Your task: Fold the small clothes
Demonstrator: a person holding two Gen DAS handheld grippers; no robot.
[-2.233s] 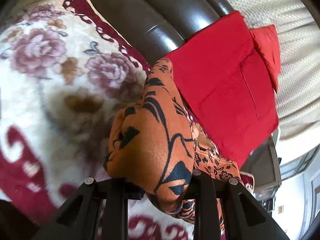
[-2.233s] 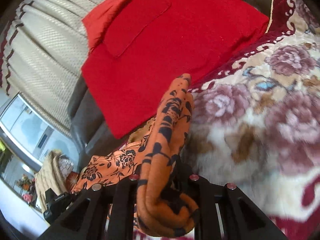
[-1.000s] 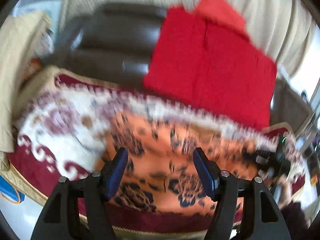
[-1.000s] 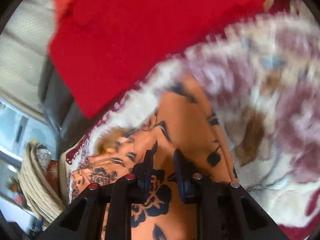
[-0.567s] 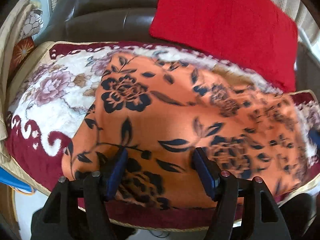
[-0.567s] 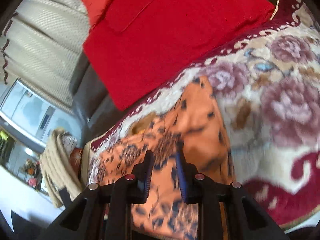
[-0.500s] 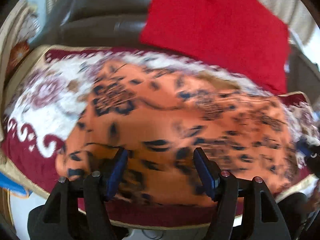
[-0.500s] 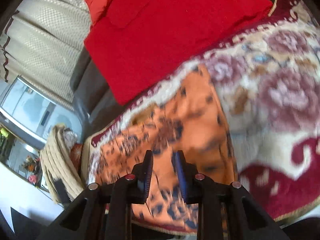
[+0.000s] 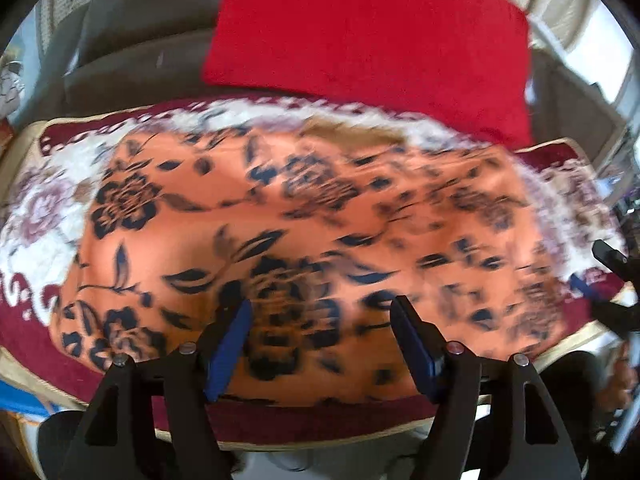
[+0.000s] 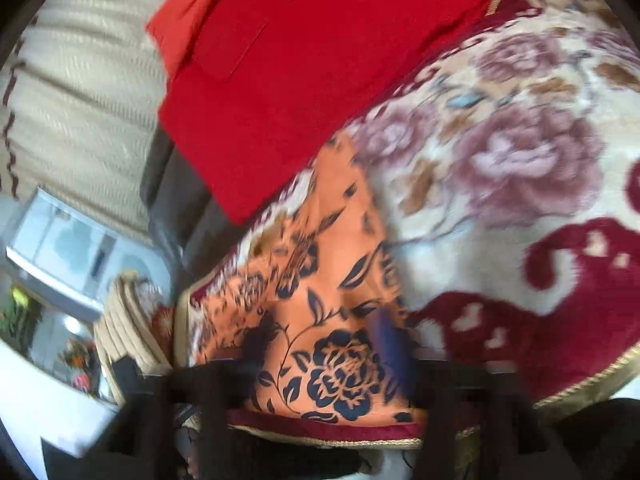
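Orange floral garment [image 9: 304, 216] spread flat on floral blanket [image 10: 520, 184]

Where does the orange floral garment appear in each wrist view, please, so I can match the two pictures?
Left wrist: the orange floral garment fills the middle, spread flat on the floral blanket.
Right wrist: the garment lies lower centre-left, running to the blanket's near edge.
Shared landmark: the red cushion behind it, at the top of both views.
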